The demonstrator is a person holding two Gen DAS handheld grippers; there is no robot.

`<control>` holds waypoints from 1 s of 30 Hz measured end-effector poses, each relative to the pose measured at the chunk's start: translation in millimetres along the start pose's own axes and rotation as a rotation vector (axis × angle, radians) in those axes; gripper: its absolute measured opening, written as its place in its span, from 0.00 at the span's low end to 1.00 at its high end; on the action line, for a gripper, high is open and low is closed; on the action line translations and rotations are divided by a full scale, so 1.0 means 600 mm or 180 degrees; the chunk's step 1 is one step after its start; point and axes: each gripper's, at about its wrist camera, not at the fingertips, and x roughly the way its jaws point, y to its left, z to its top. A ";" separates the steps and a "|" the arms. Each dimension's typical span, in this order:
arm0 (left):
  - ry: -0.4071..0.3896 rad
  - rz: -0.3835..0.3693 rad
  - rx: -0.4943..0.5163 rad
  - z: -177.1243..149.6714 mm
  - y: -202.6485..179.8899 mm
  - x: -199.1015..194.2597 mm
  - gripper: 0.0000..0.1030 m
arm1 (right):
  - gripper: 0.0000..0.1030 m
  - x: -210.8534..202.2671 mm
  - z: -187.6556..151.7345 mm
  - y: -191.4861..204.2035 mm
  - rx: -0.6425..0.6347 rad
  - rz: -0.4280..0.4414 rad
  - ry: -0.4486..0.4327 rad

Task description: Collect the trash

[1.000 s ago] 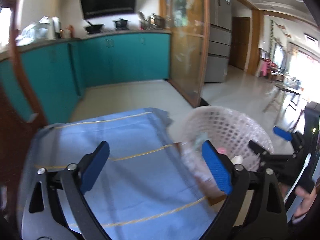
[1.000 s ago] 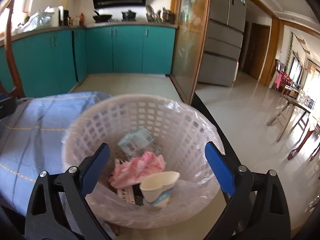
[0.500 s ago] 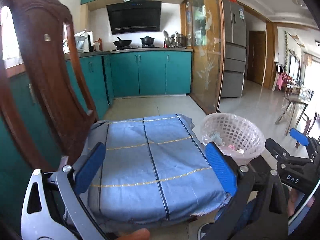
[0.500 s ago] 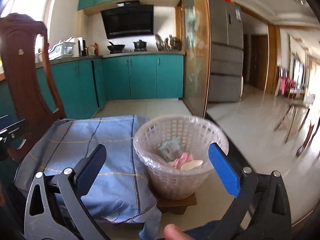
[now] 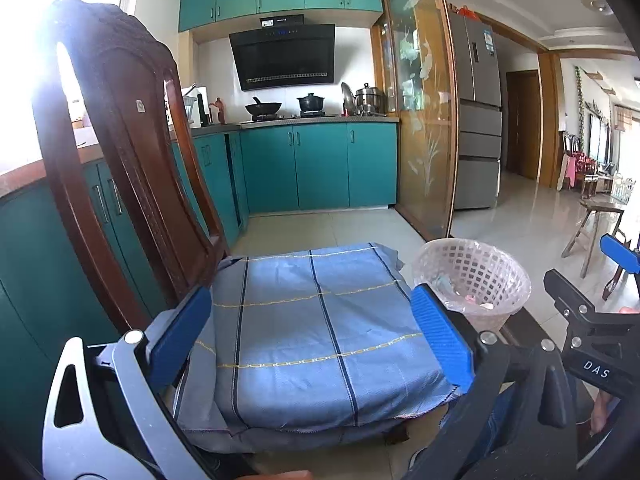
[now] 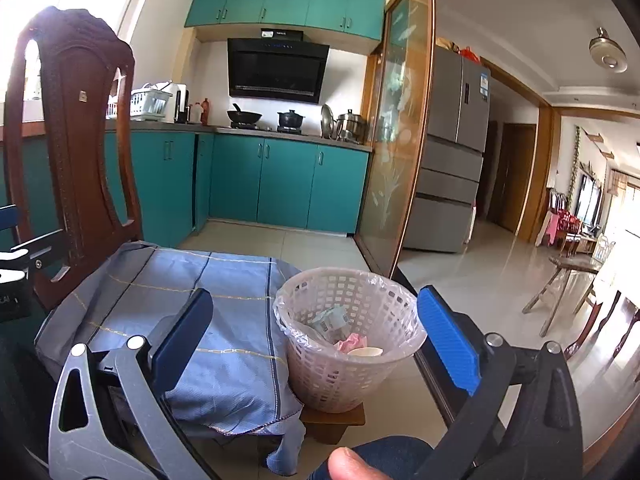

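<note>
A white lattice trash basket [image 6: 348, 360] lined with a clear bag stands on a low wooden stool [image 6: 334, 420] beside a chair seat. It holds crumpled paper, a pink wrapper [image 6: 350, 342] and a white cup [image 6: 366, 351]. The basket also shows in the left wrist view [image 5: 480, 284]. My right gripper [image 6: 316, 338] is open and empty, held back from the basket. My left gripper [image 5: 312, 336] is open and empty, held back over the blue checked cloth [image 5: 320, 328] on the seat. No trash shows on the cloth.
The dark wooden chair back [image 5: 120, 152] rises at the left. Teal kitchen cabinets [image 6: 288, 184] line the far wall, with a glass partition [image 6: 396, 152] and a fridge [image 6: 452, 152] to the right. A person's knee and thumb [image 6: 352, 464] show at the bottom. Tiled floor [image 6: 460, 292] spreads to the right.
Both grippers have pulled back and up from the basket and the seat. The view now takes in the whole chair and the kitchen. Both stay open and empty.
</note>
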 end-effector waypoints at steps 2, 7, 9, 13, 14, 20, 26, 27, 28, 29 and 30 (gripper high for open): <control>-0.0016 0.0009 -0.0014 0.001 0.003 -0.005 0.97 | 0.97 -0.010 0.000 0.004 -0.0029 -0.0014 -0.0047; -0.0043 0.0025 -0.0030 0.002 0.006 -0.010 0.97 | 0.97 -0.023 0.000 0.012 -0.0051 -0.0030 -0.0080; -0.0045 0.0011 -0.0037 0.000 0.007 -0.013 0.97 | 0.97 -0.023 -0.001 0.015 -0.0053 -0.0027 -0.0062; -0.0055 0.0016 -0.0035 -0.003 0.010 -0.015 0.97 | 0.97 -0.024 -0.003 0.017 -0.0037 0.0011 -0.0043; -0.0051 0.0017 -0.0040 -0.003 0.010 -0.016 0.97 | 0.97 -0.024 -0.003 0.017 -0.0039 0.0015 -0.0039; -0.0027 0.0016 -0.0079 -0.002 0.016 -0.012 0.97 | 0.97 -0.024 -0.002 0.021 -0.0048 0.0015 -0.0032; -0.0011 -0.0001 -0.0084 -0.004 0.021 -0.007 0.97 | 0.97 -0.025 -0.002 0.023 -0.0048 0.0010 -0.0030; -0.0010 -0.0004 -0.0085 -0.004 0.021 -0.008 0.97 | 0.97 -0.024 -0.002 0.023 -0.0049 0.0006 -0.0031; -0.0010 -0.0006 -0.0084 -0.005 0.021 -0.007 0.97 | 0.97 -0.025 -0.002 0.024 -0.0051 0.0005 -0.0031; -0.0009 -0.0009 -0.0083 -0.005 0.021 -0.007 0.97 | 0.97 -0.025 -0.003 0.023 -0.0051 0.0008 -0.0032; -0.0009 -0.0010 -0.0082 -0.004 0.019 -0.008 0.97 | 0.97 -0.024 -0.002 0.023 -0.0049 0.0009 -0.0031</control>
